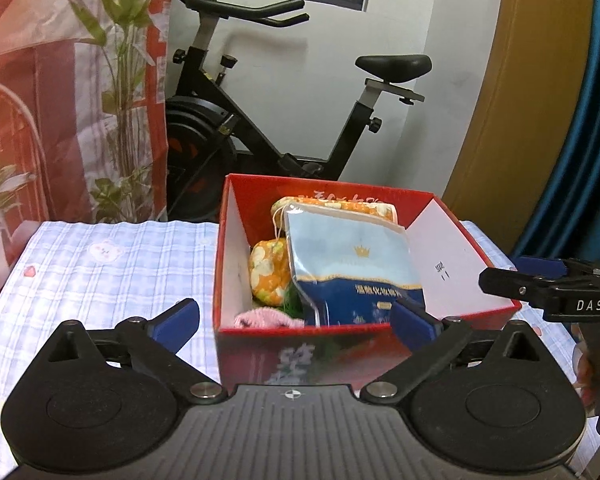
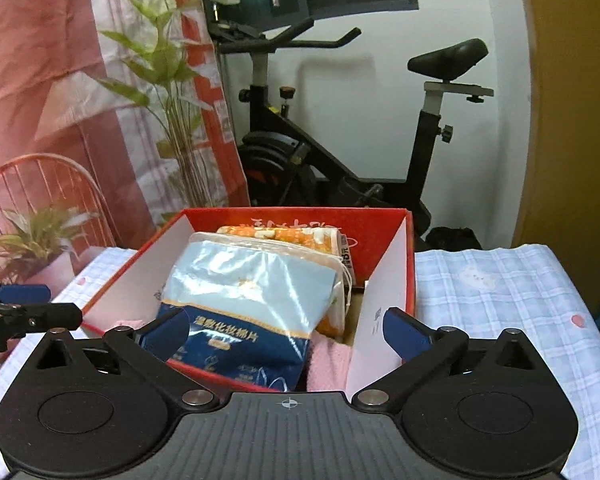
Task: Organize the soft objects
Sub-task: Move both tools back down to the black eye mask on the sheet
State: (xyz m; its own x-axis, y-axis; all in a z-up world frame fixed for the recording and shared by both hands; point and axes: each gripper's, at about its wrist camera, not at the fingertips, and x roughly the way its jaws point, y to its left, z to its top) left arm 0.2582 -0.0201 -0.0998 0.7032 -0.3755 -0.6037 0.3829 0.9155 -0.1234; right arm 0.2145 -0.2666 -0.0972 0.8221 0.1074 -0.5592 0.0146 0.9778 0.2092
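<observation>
Both your grippers, the left gripper (image 1: pixel 296 320) and the right gripper (image 2: pixel 286 334), hang just in front of the red box (image 1: pixel 476 314) with fingers spread wide and empty. The blue-and-white pack (image 2: pixel 248 296) lies slanted inside the box on the orange floral bundles (image 1: pixel 268 272), apparently because the box is full.

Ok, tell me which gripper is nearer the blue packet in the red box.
Right, probably. The right gripper is over the red box's near edge, the blue packet just past its open jaws. The left gripper sits before the front wall.
</observation>
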